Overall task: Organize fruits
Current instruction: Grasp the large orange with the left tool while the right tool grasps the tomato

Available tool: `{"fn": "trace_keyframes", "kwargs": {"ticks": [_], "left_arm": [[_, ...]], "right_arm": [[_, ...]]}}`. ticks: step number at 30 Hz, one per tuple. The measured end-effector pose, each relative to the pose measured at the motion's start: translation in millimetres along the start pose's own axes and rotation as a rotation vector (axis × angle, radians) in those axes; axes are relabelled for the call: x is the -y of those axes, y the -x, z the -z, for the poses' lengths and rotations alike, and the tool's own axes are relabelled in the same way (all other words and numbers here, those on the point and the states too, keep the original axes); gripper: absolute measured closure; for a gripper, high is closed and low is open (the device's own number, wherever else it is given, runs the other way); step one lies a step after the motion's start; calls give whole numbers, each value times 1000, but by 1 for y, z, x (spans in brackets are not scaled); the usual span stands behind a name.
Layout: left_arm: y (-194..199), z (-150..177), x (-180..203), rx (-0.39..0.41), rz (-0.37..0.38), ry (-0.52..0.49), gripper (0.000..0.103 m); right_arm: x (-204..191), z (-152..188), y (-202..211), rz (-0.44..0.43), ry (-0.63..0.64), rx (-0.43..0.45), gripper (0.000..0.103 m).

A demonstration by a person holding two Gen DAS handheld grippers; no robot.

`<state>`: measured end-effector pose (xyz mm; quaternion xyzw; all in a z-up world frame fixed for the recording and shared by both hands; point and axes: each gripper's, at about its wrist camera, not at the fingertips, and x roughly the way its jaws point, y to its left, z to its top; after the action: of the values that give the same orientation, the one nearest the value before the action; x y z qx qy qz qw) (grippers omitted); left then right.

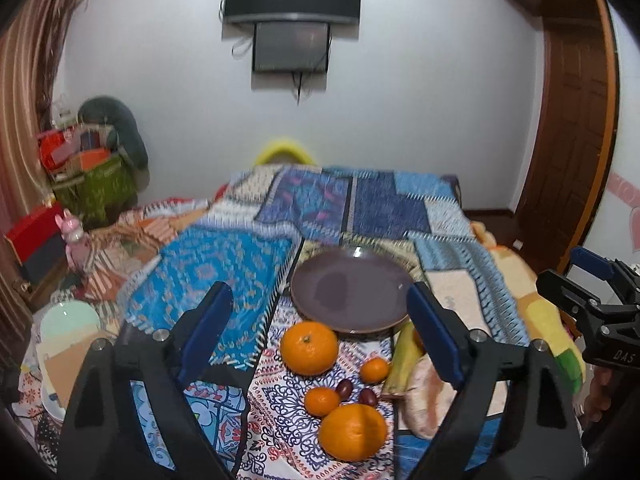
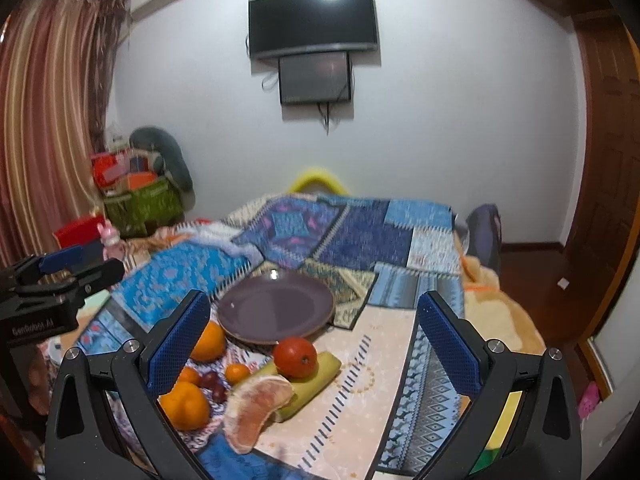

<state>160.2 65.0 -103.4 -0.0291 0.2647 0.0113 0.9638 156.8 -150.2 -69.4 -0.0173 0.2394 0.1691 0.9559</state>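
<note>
An empty brown plate point(image 1: 352, 292) point(image 2: 276, 308) lies on the patterned cloth. In front of it sit two large oranges point(image 1: 309, 347) point(image 1: 353, 432), two small ones point(image 1: 374, 370), two dark red fruits point(image 1: 343, 388), a banana point(image 2: 320, 374), a red fruit point(image 2: 295, 357) resting on the banana, and a pomelo segment point(image 2: 258, 408). My left gripper point(image 1: 318, 290) hovers open above the oranges with nothing between its fingers. My right gripper point(image 2: 313, 298) is open over the banana and pomelo, also holding nothing. Each gripper shows at the edge of the other's view point(image 1: 568, 272) point(image 2: 92, 268).
Patchwork cloths point(image 1: 208, 276) cover the surface, which drops off at the right toward a wooden floor and door point(image 2: 600, 200). A pale green dish point(image 1: 70, 320), a pink toy point(image 1: 74, 236) and stacked boxes point(image 1: 80, 152) are at the left. Screens hang on the far wall.
</note>
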Motion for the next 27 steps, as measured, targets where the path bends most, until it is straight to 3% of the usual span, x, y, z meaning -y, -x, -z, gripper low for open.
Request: {"fn": "trace_keyframes", "kwargs": {"ticks": [6,9,13,20,27], "left_arm": [[-49,12,-9,-108,-4,-19,23],[-72,19,-13,-158,4,-24,24],[-104,31,-22,-242,24,7,24],[-136,48,-28,-318,52,22,24],[-161,59,-27,-377,70,26,24]], "right_arm": [[4,10,-45,-44,23,-117,13],[4,17,-68,-68,38,-181,30],[4,25,-89,-92,41,-239,35],[5,38,-121,-100,51,-314,36],[6,37,-130,-148,40,-335,36]]}}
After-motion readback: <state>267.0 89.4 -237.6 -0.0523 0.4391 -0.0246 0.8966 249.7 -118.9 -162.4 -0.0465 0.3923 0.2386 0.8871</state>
